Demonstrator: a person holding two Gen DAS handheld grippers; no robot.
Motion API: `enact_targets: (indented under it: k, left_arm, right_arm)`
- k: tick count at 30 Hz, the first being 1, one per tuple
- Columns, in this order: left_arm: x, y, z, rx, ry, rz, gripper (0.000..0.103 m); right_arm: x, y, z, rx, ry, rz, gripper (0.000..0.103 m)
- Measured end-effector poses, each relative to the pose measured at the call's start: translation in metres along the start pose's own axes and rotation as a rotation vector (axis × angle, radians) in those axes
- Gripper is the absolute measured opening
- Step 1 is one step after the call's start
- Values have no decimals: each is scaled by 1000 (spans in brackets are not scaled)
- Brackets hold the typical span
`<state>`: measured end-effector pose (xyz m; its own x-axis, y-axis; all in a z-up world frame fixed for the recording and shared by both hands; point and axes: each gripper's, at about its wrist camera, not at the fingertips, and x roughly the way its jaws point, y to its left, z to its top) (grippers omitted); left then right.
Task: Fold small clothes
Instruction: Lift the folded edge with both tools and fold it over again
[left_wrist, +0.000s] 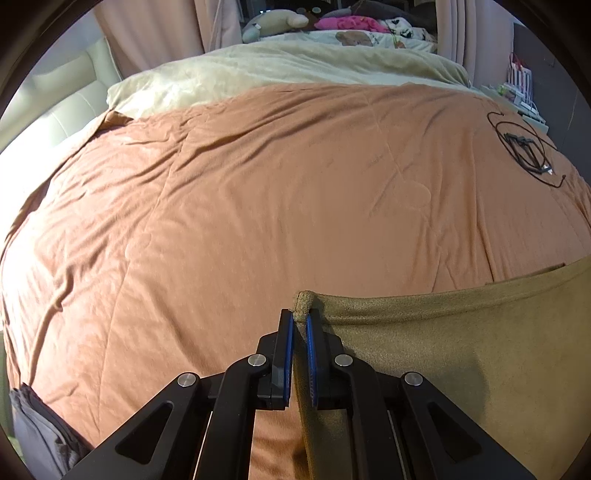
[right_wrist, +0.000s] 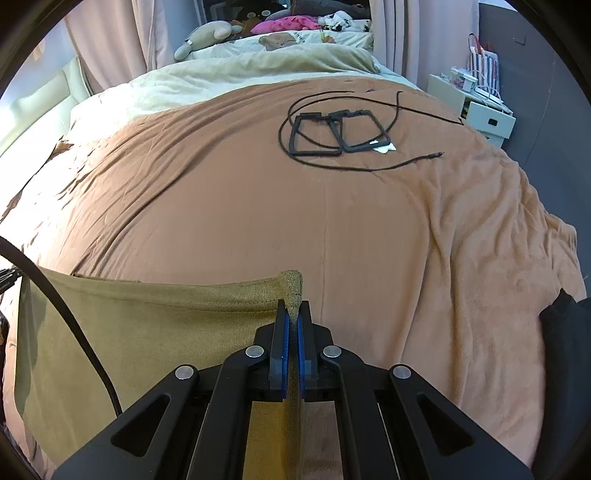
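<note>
- Closest to the lens, the left gripper (left_wrist: 300, 321) had its blue pads pinched tight on one ribbed corner of the olive garment (left_wrist: 461, 350), jaws basically closed on the fabric.
- Same deal on the other side: the right gripper (right_wrist: 294, 314) was clamped on the opposite corner of that garment (right_wrist: 147, 325), cloth bunched up between the pads.
- So the piece hung stretched between the two grippers, top hem pulled pretty straight, over the near edge of the orange bedspread (left_wrist: 258, 184).
- Progress-wise I'd say barely started. It was held out flat-ish, no fold made that I could see; laying it down and folding were all still to do.
- Fabric looked like a soft, slightly fuzzy knit with a stitched hem; the bedspread was wrinkly and quilted.
- Black cable and frames (right_wrist: 332, 136) sat well away.
</note>
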<state>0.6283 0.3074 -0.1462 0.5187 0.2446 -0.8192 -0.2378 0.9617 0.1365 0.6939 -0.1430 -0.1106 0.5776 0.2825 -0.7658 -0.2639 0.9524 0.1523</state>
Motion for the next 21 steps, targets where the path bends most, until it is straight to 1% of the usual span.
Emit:
enact_targets:
  k: [5,12,15,17,18,20,21]
  left_arm:
    - [14,-3,10,18,13,23,8]
    - [41,-10,12,26,49,52,8]
    - [53,-15,8,42,93,76,11]
    - [53,-16,4,48,107,98,11]
    - [52,-15,2,42,109,95,11]
    - [47,-10,0,14,110,78,11]
    - [43,-7,0,-2,108,74,11]
  right_arm:
    - [16,0,7,-4,12,-10,0]
    - [46,-2,12,-3,41,-27,0]
    - [58,-3,11,19,77,-30,1]
    - [58,-2,8,21,91,-46,5]
    - [56,-1,7,14,86,-55,8]
    - [50,-2,6,14,78,-61,15]
    - [47,-3,6,23,75,-58,22]
